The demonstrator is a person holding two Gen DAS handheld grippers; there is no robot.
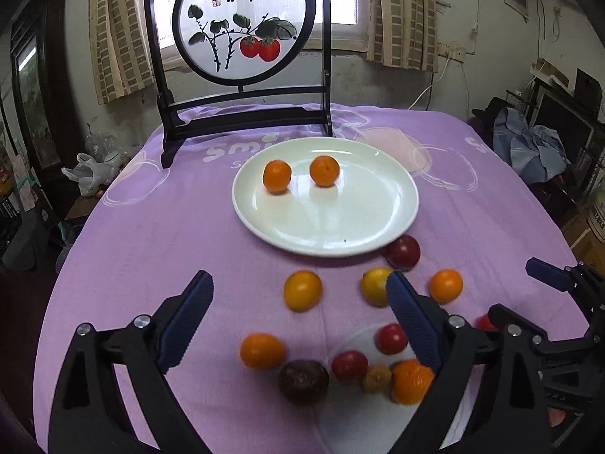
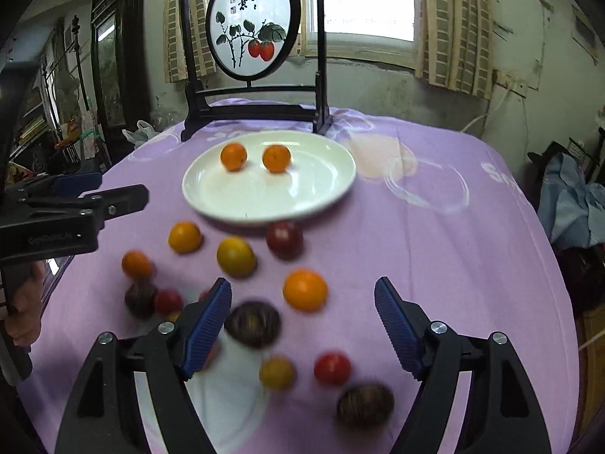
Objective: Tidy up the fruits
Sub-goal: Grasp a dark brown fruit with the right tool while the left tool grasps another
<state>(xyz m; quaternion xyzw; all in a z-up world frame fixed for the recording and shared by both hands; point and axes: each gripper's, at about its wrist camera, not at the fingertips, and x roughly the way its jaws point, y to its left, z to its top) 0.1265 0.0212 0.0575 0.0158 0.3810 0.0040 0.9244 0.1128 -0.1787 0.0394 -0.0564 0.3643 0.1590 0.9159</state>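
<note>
1. A table under a purple cloth [image 1: 151, 234] carries everything; its far edge runs below a window with checked curtains.
2. A dark wooden stand with a round painted screen [image 1: 244, 22] showing red fruit stands at the cloth's far edge, just behind the plate.
3. A white plate [image 1: 325, 227] lies on the far half of the cloth, with its near rim close to the loose fruit.
4. The left gripper [image 1: 298, 287] hovers over the near half of the cloth, its blue-padded jaws spread wide with nothing between them. The loose fruit lies under and ahead of it.
5. The right gripper [image 2: 302, 295] hangs beside it toward the cloth's right side, with jaws likewise apart and empty. An orange fruit [image 2: 305, 289] lies on the cloth in the gap ahead of its pads, untouched.
6. A person's hand [image 2: 22, 314] holds the left gripper's handle at the left edge of the right wrist view.
7. Two oranges [image 1: 277, 177] sit apart on the far part of the plate, round and bright.
8. Loose fruit is scattered over the near half of the cloth: a dark red plum [image 1: 403, 252] touching or just beside the plate's near rim, yellow-orange ones [image 1: 302, 290] nearer, small red ones [image 1: 349, 366] and dark brown ones [image 1: 303, 381] close to the near edge. Several are blurred.
</note>
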